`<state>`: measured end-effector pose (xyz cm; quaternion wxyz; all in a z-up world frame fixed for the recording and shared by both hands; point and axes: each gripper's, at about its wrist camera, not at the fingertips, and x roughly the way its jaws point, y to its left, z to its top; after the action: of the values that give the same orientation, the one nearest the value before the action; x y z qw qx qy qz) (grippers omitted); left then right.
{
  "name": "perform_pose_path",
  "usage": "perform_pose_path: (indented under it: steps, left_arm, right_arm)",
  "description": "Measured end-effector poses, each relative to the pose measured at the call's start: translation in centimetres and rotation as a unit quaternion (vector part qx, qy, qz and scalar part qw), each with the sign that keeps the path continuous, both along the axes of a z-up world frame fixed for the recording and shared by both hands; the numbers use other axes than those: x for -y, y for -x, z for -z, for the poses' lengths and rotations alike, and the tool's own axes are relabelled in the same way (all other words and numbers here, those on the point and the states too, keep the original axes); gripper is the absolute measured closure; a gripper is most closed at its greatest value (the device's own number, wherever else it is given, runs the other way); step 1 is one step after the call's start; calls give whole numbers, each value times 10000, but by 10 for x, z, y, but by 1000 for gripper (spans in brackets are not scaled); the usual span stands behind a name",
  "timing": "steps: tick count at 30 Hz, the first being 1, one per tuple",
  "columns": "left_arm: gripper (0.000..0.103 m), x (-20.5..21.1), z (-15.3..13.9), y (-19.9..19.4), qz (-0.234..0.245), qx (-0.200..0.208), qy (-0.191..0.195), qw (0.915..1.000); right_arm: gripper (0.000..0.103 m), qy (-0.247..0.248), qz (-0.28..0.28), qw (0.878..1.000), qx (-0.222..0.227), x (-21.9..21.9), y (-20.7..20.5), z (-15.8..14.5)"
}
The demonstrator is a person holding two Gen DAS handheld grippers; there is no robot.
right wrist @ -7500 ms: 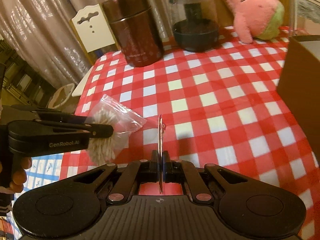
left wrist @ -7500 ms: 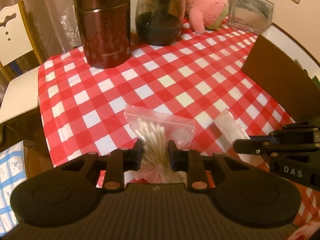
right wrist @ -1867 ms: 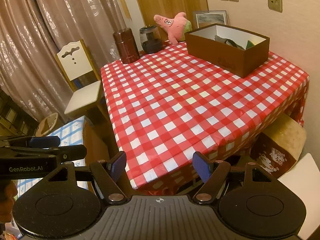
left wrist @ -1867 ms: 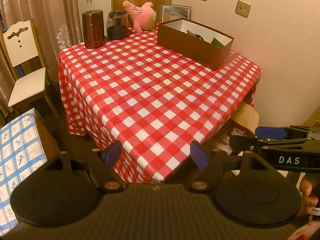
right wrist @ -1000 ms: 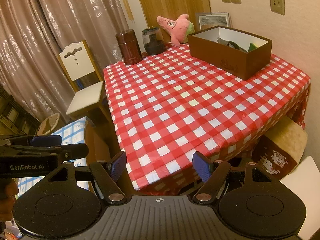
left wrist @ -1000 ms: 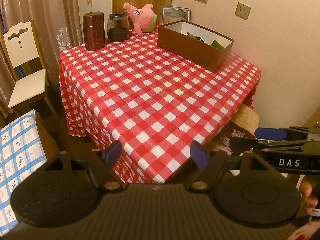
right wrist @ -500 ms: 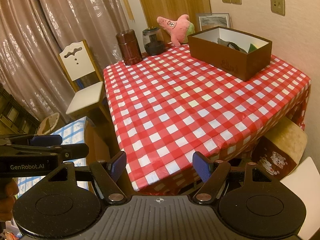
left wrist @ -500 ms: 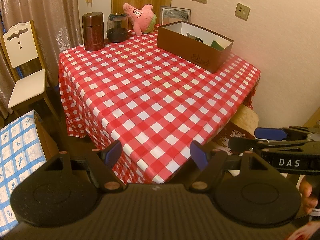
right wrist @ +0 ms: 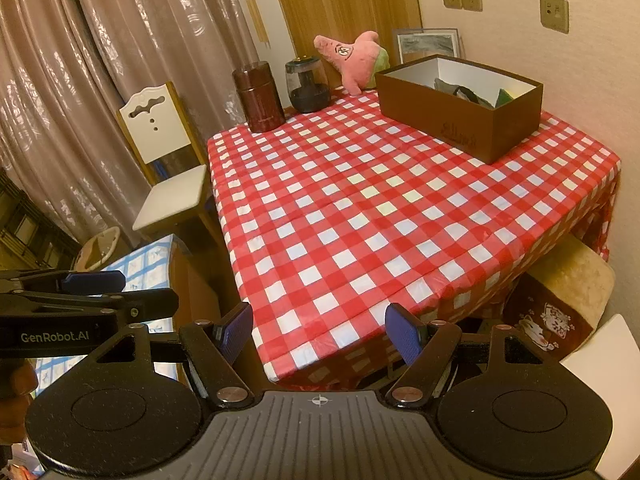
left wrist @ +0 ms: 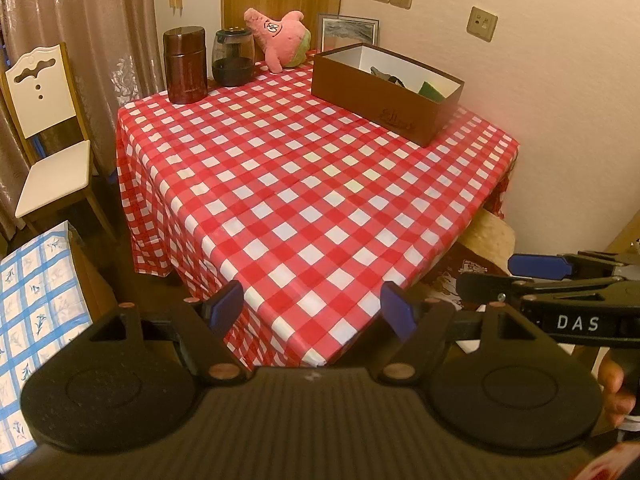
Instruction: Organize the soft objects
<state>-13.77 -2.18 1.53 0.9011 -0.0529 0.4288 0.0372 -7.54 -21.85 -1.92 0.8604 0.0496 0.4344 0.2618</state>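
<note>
A brown open box (left wrist: 386,94) (right wrist: 460,110) stands at the far right of the red checked table (left wrist: 304,184) (right wrist: 384,208), with dark and green soft items inside. My left gripper (left wrist: 312,310) is open and empty, held back off the table's near corner. My right gripper (right wrist: 320,334) is open and empty, also off the near edge. Each gripper shows side-on in the other's view: the right one (left wrist: 536,276) and the left one (right wrist: 120,292).
A pink plush (left wrist: 282,36) (right wrist: 354,60), a dark glass jar (left wrist: 233,58) and a brown canister (left wrist: 186,65) stand at the table's far end. A white chair (left wrist: 48,152) is left, a blue checked cloth (left wrist: 36,304) lower left, a stool (right wrist: 560,300) right.
7.5 s ago the left gripper held a bag of cotton swabs and the right a thin packet close over the table. Both are now open, empty and pulled back. Hardly any motion in the last second.
</note>
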Motion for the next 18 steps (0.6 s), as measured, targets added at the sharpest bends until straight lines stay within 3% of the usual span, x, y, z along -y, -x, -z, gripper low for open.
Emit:
perform_pose_path:
  steps: [18]
  left_arm:
    - [29,-1,1,1,10,7,2,10000]
  right_arm:
    - [30,-1,-2,10000,12,1,1,0]
